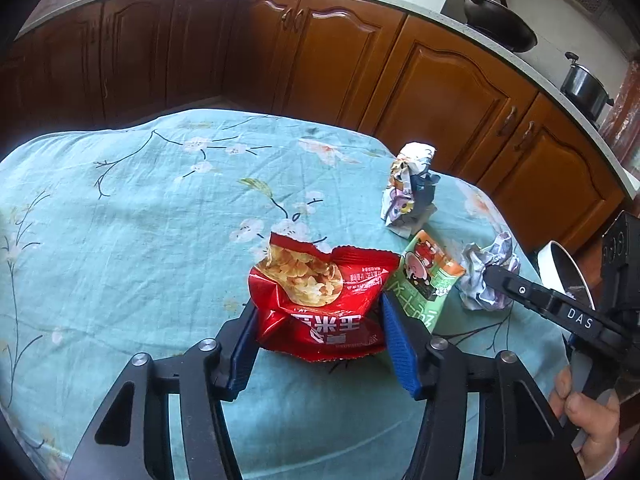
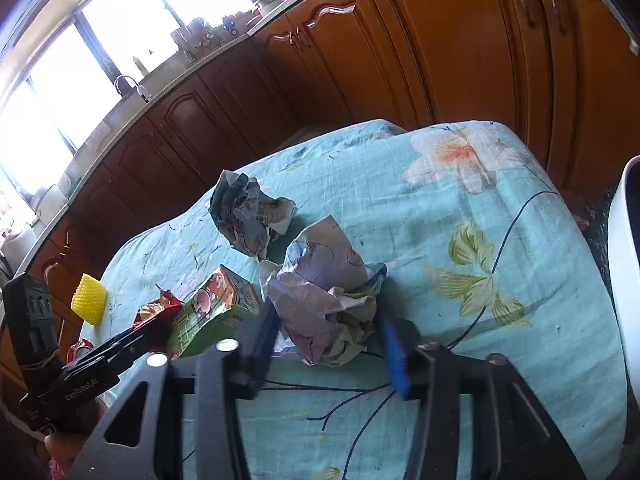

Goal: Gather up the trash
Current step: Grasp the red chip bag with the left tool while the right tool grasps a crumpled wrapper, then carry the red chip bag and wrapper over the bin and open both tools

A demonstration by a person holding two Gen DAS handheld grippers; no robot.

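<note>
Both wrist views look down, close, sharing the table (image 1: pixel 120 200).

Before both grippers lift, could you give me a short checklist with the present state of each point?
1. Left gripper pads against red snack bag: ok.
2. Right gripper pads against crumpled paper: ok.
3. Green carton outside the left jaws: ok.
4. Second paper ball free of both grippers: ok.
5. White bin empty: cannot tell.
</note>
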